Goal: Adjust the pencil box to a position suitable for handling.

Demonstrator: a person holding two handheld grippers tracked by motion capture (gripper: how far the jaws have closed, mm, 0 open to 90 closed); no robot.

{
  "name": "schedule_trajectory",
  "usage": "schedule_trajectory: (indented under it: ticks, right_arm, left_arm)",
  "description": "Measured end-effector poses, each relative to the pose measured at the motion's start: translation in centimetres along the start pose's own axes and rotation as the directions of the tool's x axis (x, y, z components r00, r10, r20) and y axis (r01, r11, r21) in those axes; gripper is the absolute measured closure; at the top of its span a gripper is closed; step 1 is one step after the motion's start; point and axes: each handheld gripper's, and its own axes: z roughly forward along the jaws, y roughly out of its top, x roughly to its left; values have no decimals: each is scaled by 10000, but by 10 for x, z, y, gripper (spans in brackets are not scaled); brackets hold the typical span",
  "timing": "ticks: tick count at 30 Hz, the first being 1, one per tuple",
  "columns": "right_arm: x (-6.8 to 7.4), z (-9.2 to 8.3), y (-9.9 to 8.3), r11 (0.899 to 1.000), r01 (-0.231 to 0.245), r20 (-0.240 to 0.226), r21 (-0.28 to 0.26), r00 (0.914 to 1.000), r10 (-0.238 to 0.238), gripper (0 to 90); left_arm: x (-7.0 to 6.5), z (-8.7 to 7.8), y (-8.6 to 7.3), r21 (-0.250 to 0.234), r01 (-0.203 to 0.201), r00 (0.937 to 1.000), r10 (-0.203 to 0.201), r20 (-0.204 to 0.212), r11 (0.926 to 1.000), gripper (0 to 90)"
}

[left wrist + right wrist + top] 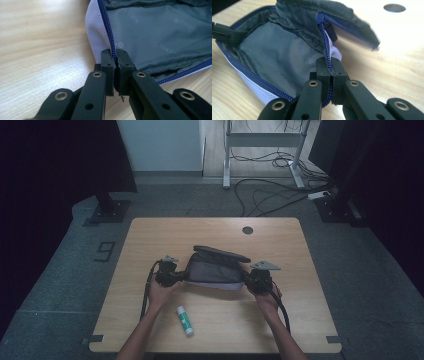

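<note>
**Pouch held open at both ends**

Wooden table [150, 320] in a dim room with cables on the floor behind. An unzipped grey pouch [215, 270] lies mid-table between the two hands, its flap [221, 253] standing up at the far side. The left gripper [115, 72] has its jaws pressed together on the zipper edge [108, 27] at one end; the right gripper [329, 72] pinches the zipper edge [325, 40] at the opposite end likewise. Judgement: gripping both ends pulls the opening taut and wide, exposing the grey lining [277, 57], presumably to receive an item. A glue stick [184, 320] lies near the table's front edge, untouched, well apart from the pouch.
</note>
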Motion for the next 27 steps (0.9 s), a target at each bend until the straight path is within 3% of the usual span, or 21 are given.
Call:
schedule_trajectory:
  ticks: [6, 14, 18, 20, 24, 27]
  right_arm:
    - [-8, 7, -11, 9990, -142, 89, 419, 9999, 139, 852]
    - [-11, 13, -16, 9962, -16, 270, 871, 9996, -8, 815]
    - [-13, 15, -18, 9946, -60, 312, 1039, 9995, 28, 771]
    - [-14, 16, -19, 9943, -83, 372, 1063, 9993, 44, 723]
    - [-15, 16, -18, 9949, -103, 595, 1004, 9982, 44, 513]
    - [-18, 13, -17, 9966, -302, 775, 763, 9967, 242, 425]
  left_arm:
    - [-3, 8, -5, 379, -66, 9999, 62, 120, 9993, 843]
    - [-3, 11, -6, 377, -12, 9997, 3, 248, 9993, 809]
    - [-3, 10, -6, 310, 30, 9997, -37, 238, 9995, 750]
    - [-3, 10, -6, 238, 36, 9999, -38, 116, 9997, 651]
    - [0, 9, -7, -78, 185, 9998, -186, -74, 9998, 481]
    - [1, 6, -7, -372, 320, 9995, -323, -57, 9988, 409]
